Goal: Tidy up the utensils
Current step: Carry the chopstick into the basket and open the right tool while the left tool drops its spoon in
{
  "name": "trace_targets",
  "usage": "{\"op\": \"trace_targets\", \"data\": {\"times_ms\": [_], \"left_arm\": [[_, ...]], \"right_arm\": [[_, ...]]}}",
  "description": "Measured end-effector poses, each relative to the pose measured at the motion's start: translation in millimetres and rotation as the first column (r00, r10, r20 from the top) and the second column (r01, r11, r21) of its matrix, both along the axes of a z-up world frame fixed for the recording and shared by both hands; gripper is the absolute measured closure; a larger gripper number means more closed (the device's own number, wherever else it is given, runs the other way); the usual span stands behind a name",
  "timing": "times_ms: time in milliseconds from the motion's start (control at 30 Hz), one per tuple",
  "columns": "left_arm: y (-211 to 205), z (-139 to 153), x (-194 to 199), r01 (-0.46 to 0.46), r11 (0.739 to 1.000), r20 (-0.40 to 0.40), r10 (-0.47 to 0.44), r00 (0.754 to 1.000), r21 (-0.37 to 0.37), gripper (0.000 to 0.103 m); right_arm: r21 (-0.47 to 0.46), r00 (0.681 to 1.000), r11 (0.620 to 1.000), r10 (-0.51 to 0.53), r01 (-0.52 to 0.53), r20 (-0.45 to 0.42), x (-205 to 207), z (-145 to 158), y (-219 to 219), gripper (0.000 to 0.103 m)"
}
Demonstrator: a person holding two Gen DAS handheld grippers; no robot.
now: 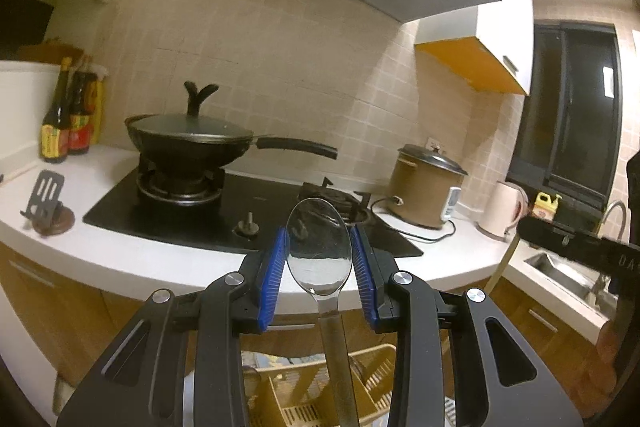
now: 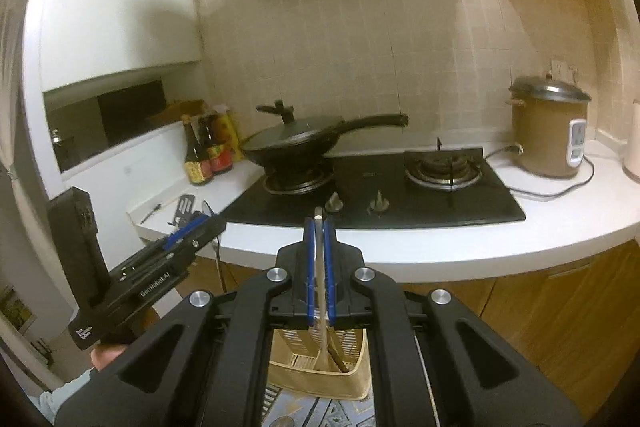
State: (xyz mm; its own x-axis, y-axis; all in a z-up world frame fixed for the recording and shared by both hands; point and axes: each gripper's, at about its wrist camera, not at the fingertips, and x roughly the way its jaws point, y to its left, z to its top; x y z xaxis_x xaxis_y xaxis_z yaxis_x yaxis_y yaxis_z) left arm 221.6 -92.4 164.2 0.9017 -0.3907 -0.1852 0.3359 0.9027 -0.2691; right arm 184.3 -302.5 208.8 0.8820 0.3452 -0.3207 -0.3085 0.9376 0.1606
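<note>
one spoon [image 1: 319, 251], one wok [image 1: 188, 141], two burners [image 2: 442, 169], three bottles [image 1: 56, 125].

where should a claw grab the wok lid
By the forked black knob on top of the lid, coming straight down from above. The lid is a shallow dome lying flat on the wok, so its rim offers no hold; the upright knob is the only part two fingers can close on.

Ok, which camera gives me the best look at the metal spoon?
The left wrist view: the metal spoon fills the centre, bowl up between the left gripper pads. The right wrist view shows only that gripper side-on; the spoon is barely discernible there.
</note>
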Motion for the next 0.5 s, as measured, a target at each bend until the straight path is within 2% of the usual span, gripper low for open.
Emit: {"op": "trace_targets", "data": {"times_ms": [233, 500], "left_arm": [[-7.9, -23.5, 16.8, -0.057, 0.998, -0.003, 0.058, 0.998, 0.034, 0.072], [-21.6, -46.9, 16.8, -0.059, 0.994, -0.009, 0.060, 0.998, 0.096, 0.071]], "right_arm": [[-0.002, 0.998, 1.000, -0.026, 0.026, -0.061, 27.7, -34.1, 1.5, 0.100], [-0.021, 0.995, 1.000, 0.011, -0.013, -0.098, 17.6, -49.2, 12.5, 0.100]]}}
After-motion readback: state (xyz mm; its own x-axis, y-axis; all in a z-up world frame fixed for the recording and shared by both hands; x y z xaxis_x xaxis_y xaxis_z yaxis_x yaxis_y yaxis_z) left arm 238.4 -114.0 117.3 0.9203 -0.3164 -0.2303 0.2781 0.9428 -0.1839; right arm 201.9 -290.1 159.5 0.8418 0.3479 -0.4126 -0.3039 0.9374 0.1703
